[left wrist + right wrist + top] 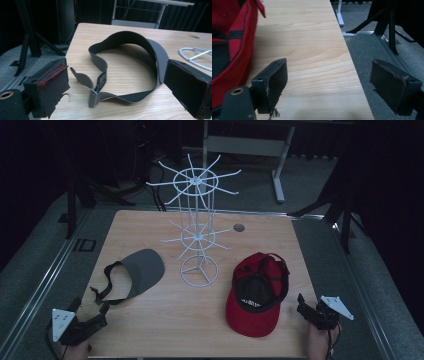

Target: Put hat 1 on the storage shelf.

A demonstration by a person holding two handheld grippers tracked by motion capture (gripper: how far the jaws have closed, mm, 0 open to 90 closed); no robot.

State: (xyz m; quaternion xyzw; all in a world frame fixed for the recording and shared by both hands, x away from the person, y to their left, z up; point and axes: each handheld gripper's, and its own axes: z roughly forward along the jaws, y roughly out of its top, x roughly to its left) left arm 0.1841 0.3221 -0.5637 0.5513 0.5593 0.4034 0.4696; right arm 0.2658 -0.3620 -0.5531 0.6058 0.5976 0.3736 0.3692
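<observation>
Left gripper (92, 312) and right gripper (306, 306): jaws spread, empty, flanking grey fabric visor (142, 270) and red baseball cap (255, 292).

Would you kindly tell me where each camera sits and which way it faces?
High view: above the table, looking down on rack, left gripper and right gripper.
Left gripper view: on that gripper, open fingers toward grey visor.
Right gripper view: along the table edge, red cap beside.
Shared: visor, cap.

The high view looks steeply down on the whole table (200, 330), while each gripper view skims low across its own near corner, close in.
</observation>
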